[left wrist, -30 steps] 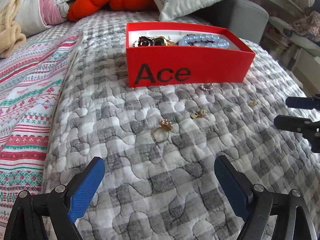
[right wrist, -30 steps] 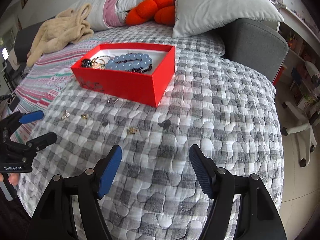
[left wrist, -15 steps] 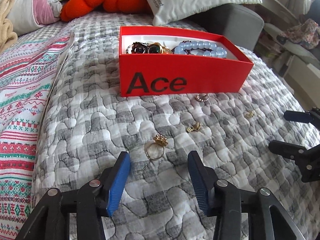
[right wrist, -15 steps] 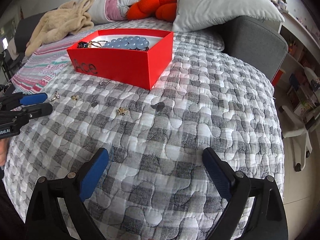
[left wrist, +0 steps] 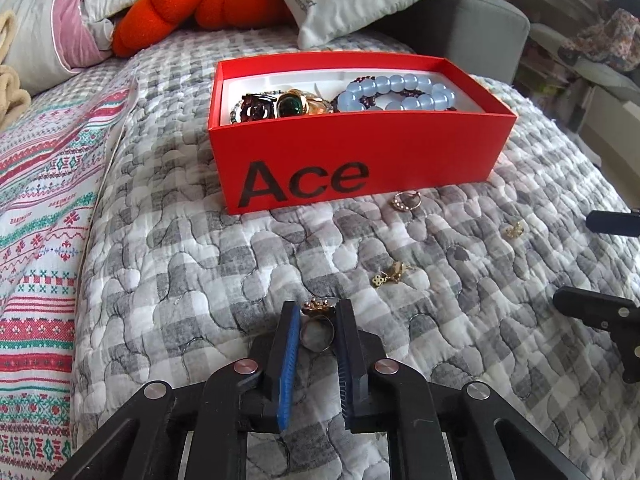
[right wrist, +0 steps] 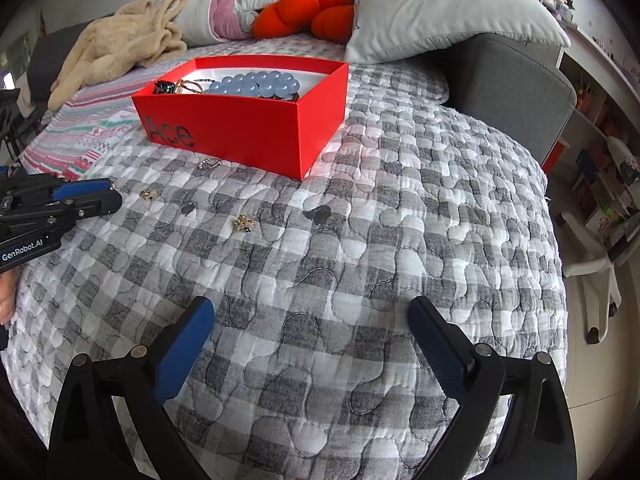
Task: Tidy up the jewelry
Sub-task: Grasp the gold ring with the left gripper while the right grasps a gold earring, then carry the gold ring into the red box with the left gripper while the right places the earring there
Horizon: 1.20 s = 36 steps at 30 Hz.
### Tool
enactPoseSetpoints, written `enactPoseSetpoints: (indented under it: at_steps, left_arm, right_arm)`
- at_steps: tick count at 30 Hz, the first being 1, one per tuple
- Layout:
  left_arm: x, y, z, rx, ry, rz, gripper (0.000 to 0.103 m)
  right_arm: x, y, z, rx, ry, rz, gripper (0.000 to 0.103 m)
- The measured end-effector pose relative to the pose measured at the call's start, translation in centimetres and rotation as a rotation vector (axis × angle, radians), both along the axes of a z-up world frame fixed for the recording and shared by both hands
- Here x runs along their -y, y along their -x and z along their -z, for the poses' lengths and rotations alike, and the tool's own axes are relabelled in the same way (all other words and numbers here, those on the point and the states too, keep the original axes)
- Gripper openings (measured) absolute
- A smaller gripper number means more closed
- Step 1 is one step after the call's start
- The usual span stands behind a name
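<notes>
The left gripper (left wrist: 317,322), wide open a second ago, is now closing around the gold flower-topped ring (left wrist: 317,330) lying on the quilt in front of the red cardboard "Ace" box (left wrist: 360,160), readying it for boxing; the right gripper (right wrist: 310,344) is hovering open.

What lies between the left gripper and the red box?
In the left wrist view, only bare quilt lies between the left gripper, closed on the gold ring, and the red box.

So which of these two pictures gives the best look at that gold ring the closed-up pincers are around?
The left wrist view. There the gold ring sits close up between the left gripper's blue pads, flower top visible. In the right wrist view that gripper appears only from the side, far off, and the ring is hidden.
</notes>
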<state>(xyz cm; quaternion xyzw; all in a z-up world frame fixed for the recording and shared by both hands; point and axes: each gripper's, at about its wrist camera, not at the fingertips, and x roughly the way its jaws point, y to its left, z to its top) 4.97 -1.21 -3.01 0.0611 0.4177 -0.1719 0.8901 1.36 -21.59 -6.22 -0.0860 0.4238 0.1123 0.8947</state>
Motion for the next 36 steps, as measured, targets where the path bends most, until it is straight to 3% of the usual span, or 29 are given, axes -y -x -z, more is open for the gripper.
enactPoseSetpoints:
  at_steps: [18,21,26,34,36]
  left_arm:
    - [-1.4,0.1,-1.2,-0.028,0.050,-0.081,0.012]
    - [-1.5,0.2,-1.2,-0.031,0.060,-0.082,0.012]
    - [-1.2,0.5,-1.4,-0.029,0.066,-0.069,0.012]
    - [-1.0,0.6,-1.4,-0.031,0.067,-0.063,0.012]
    - [-1.0,0.6,-1.4,-0.031,0.067,-0.062,0.012]
  right_arm:
    - [-2.1,-2.5,-0.1,-0.006,-0.004,0.003,0.098]
    - [-2.8,-2.8,-0.3,0.004,-0.011,-0.019,0.089]
    - [-3.6,-2.8,-0.6,0.019,-0.025,-0.073,0.057]
    - [-4.3,-2.9,-0.7,0.021,-0.026,-0.096,0.030]
    - [-4.6,-3.0,-0.7,0.021,-0.024,-0.097,0.028]
